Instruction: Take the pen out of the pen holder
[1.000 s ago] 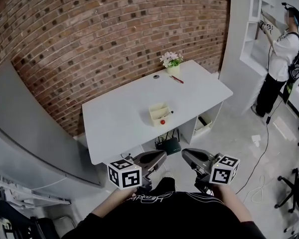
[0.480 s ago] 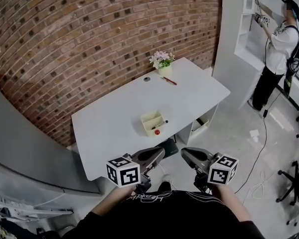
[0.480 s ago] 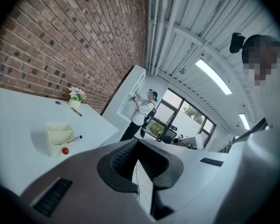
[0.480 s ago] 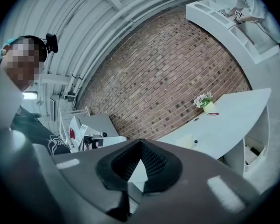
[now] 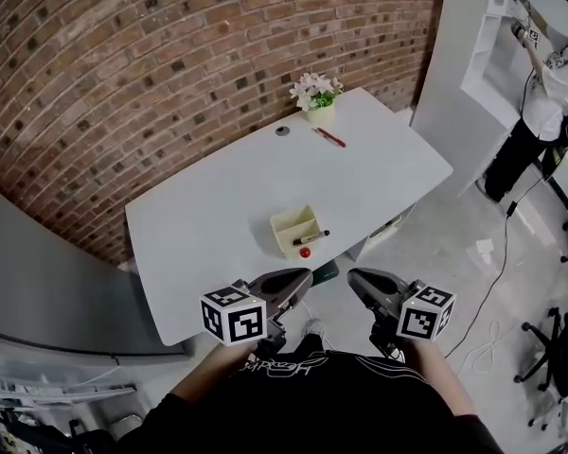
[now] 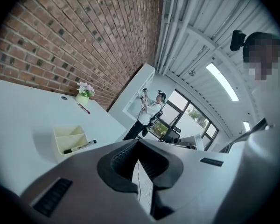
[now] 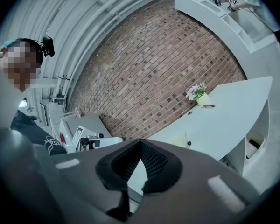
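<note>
Both jaws clenched, empty: left gripper (image 5: 298, 279), right gripper (image 5: 360, 279). Pen (image 5: 311, 238) lies across pen holder (image 5: 292, 223) rim, well ahead of them. Arrive clenched and you'll likely shove it off the bench (image 5: 208, 206).

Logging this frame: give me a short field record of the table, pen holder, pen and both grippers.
table: white, beside a brick wall
pen holder: cream, two compartments, near the table's front edge
pen: black marker lying across the holder's rim, one end sticking out
left gripper: shut, empty, short of the table
right gripper: shut, empty, short of the table
task state: pen not yet taken
</note>
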Demonstrator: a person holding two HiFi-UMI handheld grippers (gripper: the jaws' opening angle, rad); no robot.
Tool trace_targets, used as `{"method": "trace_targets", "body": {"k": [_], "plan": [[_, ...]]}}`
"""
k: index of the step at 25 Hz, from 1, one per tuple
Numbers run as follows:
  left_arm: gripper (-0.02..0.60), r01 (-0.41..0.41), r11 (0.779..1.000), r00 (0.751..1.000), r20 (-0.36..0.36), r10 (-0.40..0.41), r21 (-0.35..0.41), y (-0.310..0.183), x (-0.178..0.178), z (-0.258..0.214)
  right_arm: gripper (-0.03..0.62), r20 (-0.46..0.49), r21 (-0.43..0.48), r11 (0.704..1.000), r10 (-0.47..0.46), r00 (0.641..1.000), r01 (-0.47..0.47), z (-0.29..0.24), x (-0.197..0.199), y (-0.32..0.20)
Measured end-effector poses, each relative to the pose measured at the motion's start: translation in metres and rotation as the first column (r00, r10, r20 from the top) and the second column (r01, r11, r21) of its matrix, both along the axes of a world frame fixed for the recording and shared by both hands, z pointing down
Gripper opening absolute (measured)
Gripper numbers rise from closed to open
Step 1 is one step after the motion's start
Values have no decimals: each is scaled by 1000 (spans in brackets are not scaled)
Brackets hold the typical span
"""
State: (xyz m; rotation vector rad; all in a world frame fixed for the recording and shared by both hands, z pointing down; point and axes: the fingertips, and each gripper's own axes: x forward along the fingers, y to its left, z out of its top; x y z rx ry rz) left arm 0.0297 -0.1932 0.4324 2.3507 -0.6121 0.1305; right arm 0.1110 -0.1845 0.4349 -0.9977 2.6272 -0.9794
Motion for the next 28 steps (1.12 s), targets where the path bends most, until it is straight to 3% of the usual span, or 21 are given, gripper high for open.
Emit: {"method": "trace_targets", "body": {"k": [17, 28], "plan": [[3, 34, 989, 998, 48, -27, -143, -61, -27, 64, 8, -92, -139, 990, 1, 996, -14, 66, -8, -79], [3, 41, 976, 997, 79, -24, -212, -76, -35, 94, 109, -143, -205, 979, -7, 990, -23, 109, -15, -104]]}}
